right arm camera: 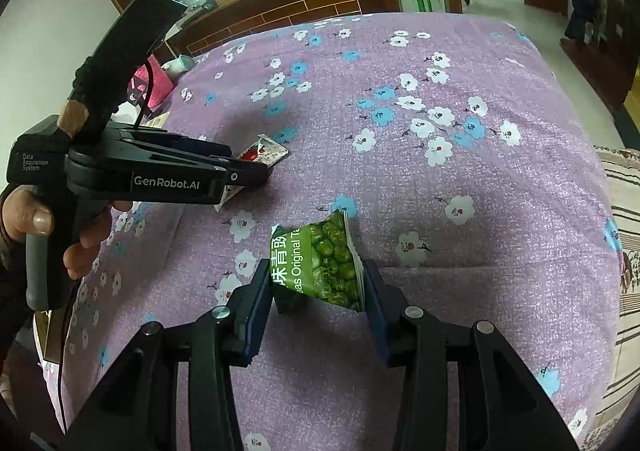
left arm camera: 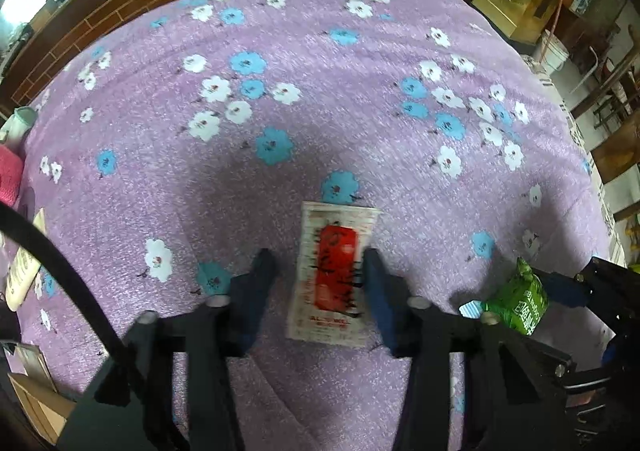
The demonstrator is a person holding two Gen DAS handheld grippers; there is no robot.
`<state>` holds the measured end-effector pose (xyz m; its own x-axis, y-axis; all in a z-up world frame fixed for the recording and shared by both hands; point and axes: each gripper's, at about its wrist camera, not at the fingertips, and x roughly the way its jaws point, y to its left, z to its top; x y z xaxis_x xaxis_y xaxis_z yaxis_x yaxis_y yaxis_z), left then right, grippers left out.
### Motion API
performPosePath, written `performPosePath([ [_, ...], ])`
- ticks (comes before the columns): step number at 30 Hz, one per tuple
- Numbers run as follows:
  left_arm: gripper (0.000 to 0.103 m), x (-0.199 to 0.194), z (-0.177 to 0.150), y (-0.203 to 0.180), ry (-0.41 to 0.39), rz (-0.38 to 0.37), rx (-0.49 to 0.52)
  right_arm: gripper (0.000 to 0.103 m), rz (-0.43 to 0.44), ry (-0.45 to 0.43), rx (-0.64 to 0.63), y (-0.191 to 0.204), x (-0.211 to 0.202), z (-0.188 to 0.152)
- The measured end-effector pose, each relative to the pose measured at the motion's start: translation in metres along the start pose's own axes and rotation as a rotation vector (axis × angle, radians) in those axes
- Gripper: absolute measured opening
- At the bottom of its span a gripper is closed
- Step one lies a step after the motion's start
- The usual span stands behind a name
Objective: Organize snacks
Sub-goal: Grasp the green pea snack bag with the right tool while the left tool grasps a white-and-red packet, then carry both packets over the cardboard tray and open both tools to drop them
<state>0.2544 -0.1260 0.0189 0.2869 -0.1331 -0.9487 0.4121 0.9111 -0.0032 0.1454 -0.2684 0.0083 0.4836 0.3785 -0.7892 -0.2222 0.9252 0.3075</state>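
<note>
Early stage: right gripper [right arm camera: 316, 279] pinches the green pea packet [right arm camera: 320, 263]; left gripper [left arm camera: 320, 283] brackets the red-and-white sachet [left arm camera: 336, 275] at its 12 o'clock, left finger apart, unsorted on the floral cloth [left arm camera: 320, 91]

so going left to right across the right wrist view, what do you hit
hand → left gripper → red and white packet → green pea bag → striped cloth at the right edge

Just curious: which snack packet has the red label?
The white sachet between the left hand-held gripper's fingers; the other, the green pea packet, is all green.
</note>
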Motion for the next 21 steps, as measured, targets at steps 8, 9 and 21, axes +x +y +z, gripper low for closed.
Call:
performPosePath([
  [8,0.029,-0.009,-0.016,0.016,-0.024,-0.022,-0.081,0.043,-0.015,-0.016,-0.009,0.005,0.005,0.002],
  [9,0.028,-0.010,-0.021,0.017,-0.023,-0.031,-0.094,0.043,-0.021,-0.021,-0.011,0.006,0.005,0.002],
  [21,0.028,-0.039,-0.097,0.028,-0.011,-0.095,-0.189,0.042,-0.005,-0.006,-0.008,0.024,-0.009,-0.029],
])
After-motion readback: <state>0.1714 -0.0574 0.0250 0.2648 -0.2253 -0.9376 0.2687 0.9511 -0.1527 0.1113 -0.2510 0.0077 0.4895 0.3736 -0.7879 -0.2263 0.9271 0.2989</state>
